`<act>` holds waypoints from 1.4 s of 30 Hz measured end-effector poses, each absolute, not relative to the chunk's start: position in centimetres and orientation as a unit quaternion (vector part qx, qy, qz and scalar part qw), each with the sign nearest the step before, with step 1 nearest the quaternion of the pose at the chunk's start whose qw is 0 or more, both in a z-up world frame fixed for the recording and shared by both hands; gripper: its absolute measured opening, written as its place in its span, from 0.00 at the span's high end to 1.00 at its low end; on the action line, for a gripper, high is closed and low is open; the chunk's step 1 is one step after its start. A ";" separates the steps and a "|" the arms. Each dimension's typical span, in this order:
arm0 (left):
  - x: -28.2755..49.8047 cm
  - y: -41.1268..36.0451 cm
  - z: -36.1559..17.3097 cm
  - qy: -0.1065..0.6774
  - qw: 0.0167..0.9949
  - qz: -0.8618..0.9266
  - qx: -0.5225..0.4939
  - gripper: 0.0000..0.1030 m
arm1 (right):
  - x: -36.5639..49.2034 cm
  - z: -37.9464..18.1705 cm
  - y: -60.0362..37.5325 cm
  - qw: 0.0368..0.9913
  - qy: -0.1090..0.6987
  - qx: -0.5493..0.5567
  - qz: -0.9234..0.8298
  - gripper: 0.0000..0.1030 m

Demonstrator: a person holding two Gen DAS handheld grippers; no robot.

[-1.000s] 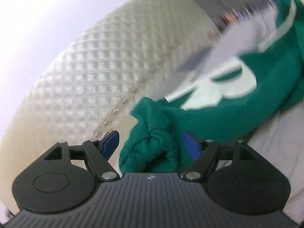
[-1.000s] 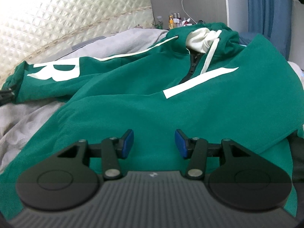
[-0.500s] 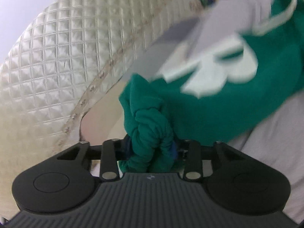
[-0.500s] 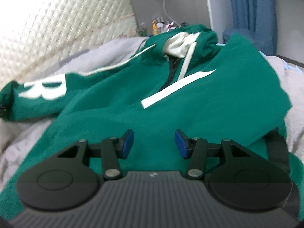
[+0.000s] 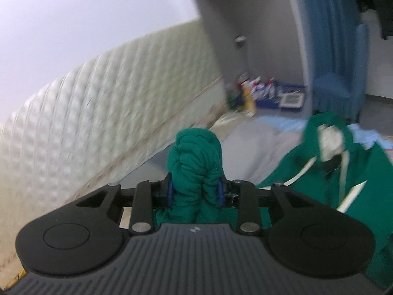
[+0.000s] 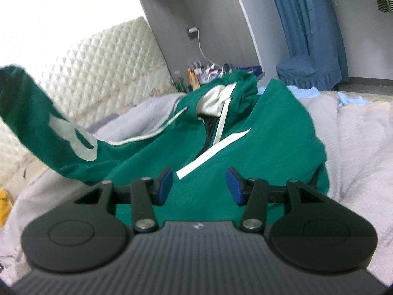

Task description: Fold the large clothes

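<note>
Nearest, the left hand-held gripper (image 5: 195,193) had just closed and stood clamped on the bunched cuff (image 5: 196,157) of the green hoodie (image 6: 248,135), the sleeve (image 6: 41,123) lifted clear of the bed (image 6: 356,142). The right hand-held gripper (image 6: 199,186) hung apart and empty over the hem. The hoodie lay spread beyond it, hood toward the headboard (image 6: 103,64). Soft, limp and fairly thick, it would likely sag and drag; cuffs, hem and shoulder seams looked the surest holds.

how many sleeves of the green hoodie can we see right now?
1. The sleeve with the white letter is lifted off the bed at the left, its cuff clamped in the left gripper. The other sleeve may be hidden under the body.
</note>
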State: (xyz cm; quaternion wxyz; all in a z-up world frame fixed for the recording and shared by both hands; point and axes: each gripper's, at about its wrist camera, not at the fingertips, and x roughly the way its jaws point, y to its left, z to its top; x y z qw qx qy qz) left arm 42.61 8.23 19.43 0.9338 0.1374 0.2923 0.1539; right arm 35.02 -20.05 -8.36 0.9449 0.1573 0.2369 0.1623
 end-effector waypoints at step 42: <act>39.3 -6.0 -4.6 0.325 0.942 -0.080 -0.038 0.28 | 33.3 -9.7 -26.0 0.958 0.186 0.188 0.116 0.49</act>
